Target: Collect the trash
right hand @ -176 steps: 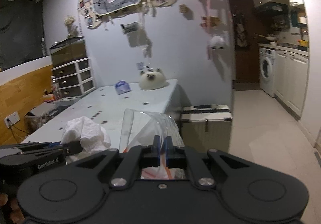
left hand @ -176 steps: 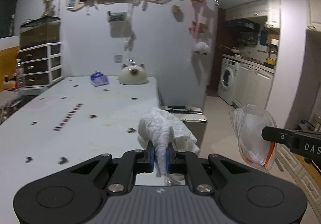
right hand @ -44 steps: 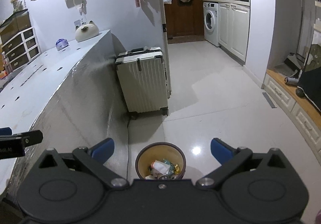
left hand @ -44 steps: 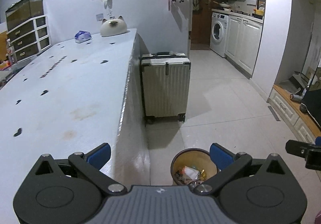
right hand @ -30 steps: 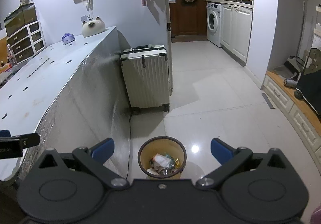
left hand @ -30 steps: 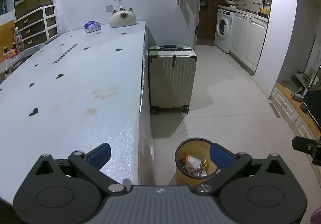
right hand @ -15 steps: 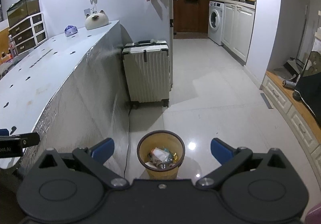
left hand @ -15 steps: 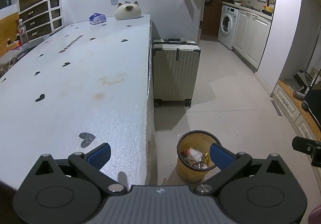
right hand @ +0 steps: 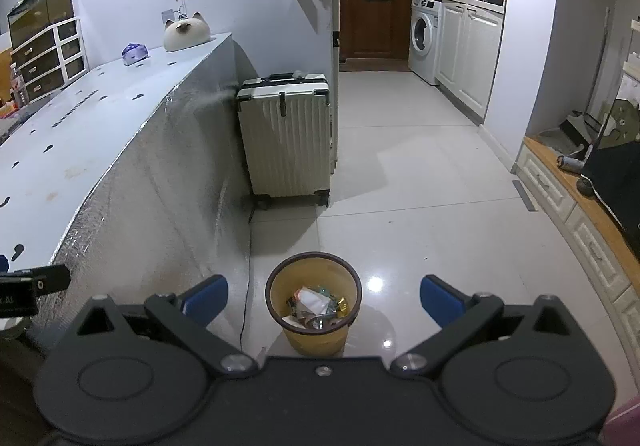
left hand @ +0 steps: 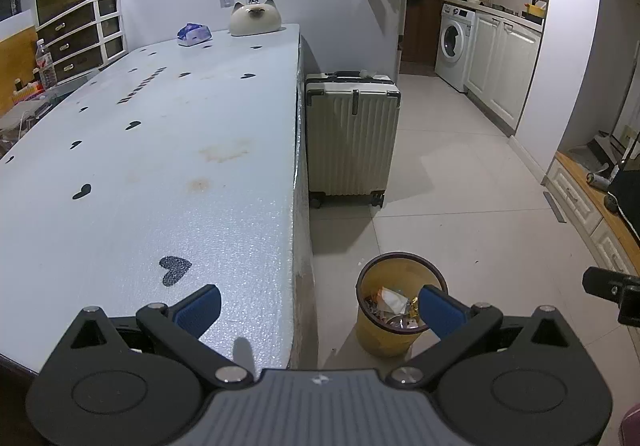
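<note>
A yellow trash bin (left hand: 390, 334) stands on the floor beside the table's end; it also shows in the right wrist view (right hand: 314, 338). It holds mixed trash (right hand: 316, 306) with paper and wrappers. My left gripper (left hand: 316, 306) is open and empty, over the table's near right edge, with the bin under its right finger. My right gripper (right hand: 323, 296) is open and empty, held above the bin. The tip of the right gripper shows at the right of the left wrist view (left hand: 612, 288).
A long white table (left hand: 160, 150) with black heart marks runs along the left. A cat-shaped ornament (left hand: 255, 19) and a blue packet (left hand: 194, 34) sit at its far end. A white suitcase (left hand: 352, 138) stands past the bin. Kitchen cabinets and a washing machine (right hand: 426, 40) lie beyond.
Both grippers were shut on a tissue wad and a plastic bag several seconds ago; now both are open and empty. Over the last second both have pulled up and back from the bin.
</note>
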Action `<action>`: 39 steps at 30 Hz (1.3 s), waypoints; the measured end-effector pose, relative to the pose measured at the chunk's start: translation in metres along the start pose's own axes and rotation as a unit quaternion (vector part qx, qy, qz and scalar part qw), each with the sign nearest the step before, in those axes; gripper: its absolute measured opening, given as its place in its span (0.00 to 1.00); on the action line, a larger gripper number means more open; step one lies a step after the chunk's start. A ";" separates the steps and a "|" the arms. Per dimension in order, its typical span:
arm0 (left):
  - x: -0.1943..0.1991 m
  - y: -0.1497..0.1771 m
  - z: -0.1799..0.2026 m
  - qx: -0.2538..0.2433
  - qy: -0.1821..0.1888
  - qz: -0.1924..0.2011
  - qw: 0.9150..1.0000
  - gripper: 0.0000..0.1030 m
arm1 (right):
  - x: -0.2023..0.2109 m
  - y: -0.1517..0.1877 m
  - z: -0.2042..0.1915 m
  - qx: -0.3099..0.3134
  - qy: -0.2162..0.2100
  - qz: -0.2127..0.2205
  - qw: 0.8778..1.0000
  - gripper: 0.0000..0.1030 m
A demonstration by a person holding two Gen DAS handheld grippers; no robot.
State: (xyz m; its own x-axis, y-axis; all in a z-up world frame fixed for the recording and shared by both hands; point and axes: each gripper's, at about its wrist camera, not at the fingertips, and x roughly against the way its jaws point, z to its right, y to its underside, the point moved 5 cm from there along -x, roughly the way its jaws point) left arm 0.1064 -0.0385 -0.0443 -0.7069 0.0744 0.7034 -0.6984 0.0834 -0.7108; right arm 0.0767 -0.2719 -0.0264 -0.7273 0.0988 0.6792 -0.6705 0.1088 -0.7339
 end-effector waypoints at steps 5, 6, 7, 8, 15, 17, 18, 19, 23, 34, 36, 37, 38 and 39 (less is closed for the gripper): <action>0.000 0.001 0.000 0.002 0.000 -0.003 1.000 1.00 | 0.000 0.000 0.001 0.000 0.000 -0.001 1.000 1.00; -0.001 0.001 0.000 0.002 0.000 -0.003 1.000 1.00 | 0.000 0.000 0.000 0.000 -0.001 -0.001 1.000 1.00; 0.000 0.001 0.000 0.002 0.000 -0.002 1.000 1.00 | -0.001 0.000 0.001 0.001 -0.001 -0.001 1.000 1.00; -0.001 0.000 0.000 0.002 0.000 -0.002 1.000 1.00 | -0.001 0.001 0.001 0.001 -0.002 -0.001 1.000 1.00; -0.001 0.000 0.000 0.003 -0.001 -0.003 1.000 1.00 | -0.001 0.000 0.000 0.001 -0.002 -0.002 1.000 1.00; -0.001 0.000 0.000 0.003 -0.002 -0.002 1.000 1.00 | -0.001 0.000 0.000 0.001 -0.001 -0.002 1.000 1.00; -0.001 0.000 0.000 0.003 -0.001 -0.002 1.000 1.00 | -0.001 0.000 0.000 0.001 -0.001 -0.001 1.000 1.00; -0.001 0.000 0.000 0.003 -0.002 -0.002 1.000 1.00 | 0.000 0.001 0.001 0.001 -0.001 -0.002 1.000 1.00; -0.001 -0.001 0.001 0.003 -0.002 -0.002 1.000 1.00 | 0.000 0.001 0.001 0.001 -0.001 -0.001 1.000 1.00; 0.001 -0.002 0.001 0.003 -0.003 -0.001 1.000 1.00 | 0.000 0.001 0.002 0.001 -0.001 -0.001 1.000 1.00; 0.001 -0.002 0.001 0.003 -0.003 -0.001 1.000 1.00 | -0.001 0.001 0.002 0.001 -0.001 -0.001 1.000 1.00; 0.001 -0.002 0.001 0.003 -0.003 -0.001 1.000 1.00 | -0.001 0.001 0.002 0.001 -0.001 -0.001 1.000 1.00; 0.001 -0.002 0.001 0.003 -0.003 -0.001 1.000 1.00 | -0.001 0.001 0.002 0.001 -0.001 -0.001 1.000 1.00; 0.001 -0.002 0.001 0.003 -0.003 -0.001 1.000 1.00 | -0.001 0.001 0.002 0.001 -0.001 -0.001 1.000 1.00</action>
State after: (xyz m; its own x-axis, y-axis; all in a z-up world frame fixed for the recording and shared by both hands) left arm 0.1070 -0.0396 -0.0425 -0.7059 0.0688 0.7050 -0.7007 0.0774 -0.7092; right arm 0.0765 -0.2737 -0.0273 -0.7256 0.0963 0.6813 -0.6730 0.1071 -0.7319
